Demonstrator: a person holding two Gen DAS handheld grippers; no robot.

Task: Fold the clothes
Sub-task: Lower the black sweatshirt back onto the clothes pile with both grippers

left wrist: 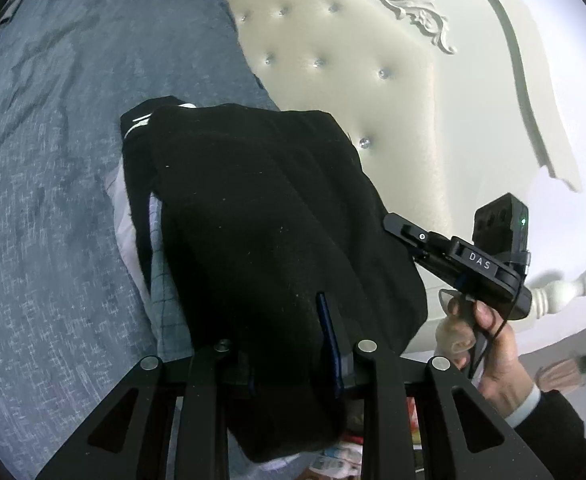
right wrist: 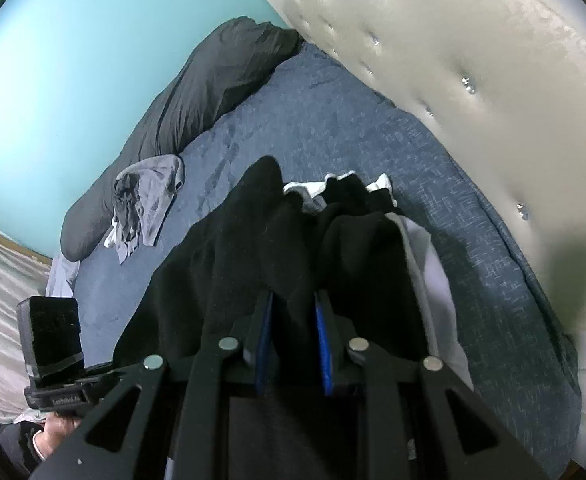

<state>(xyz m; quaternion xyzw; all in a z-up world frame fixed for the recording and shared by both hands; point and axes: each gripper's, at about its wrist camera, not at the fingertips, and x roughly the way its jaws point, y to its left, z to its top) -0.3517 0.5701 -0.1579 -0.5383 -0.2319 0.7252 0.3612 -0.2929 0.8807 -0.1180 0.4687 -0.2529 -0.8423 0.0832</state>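
A black garment hangs bunched between both grippers over the blue bed. My left gripper is shut on its near edge, with cloth covering one finger and one blue pad showing. The right gripper bites the garment's right edge, held by a person's hand. In the right wrist view my right gripper is shut on a fold of the black garment between its blue pads. Under the garment lies a stack of folded clothes, white and pale checked, with its white edge showing.
The blue bedspread spreads to the left. A cream tufted headboard rises close behind the stack. A loose grey pile of clothes lies beside a dark grey duvet. The left gripper's camera block shows at lower left.
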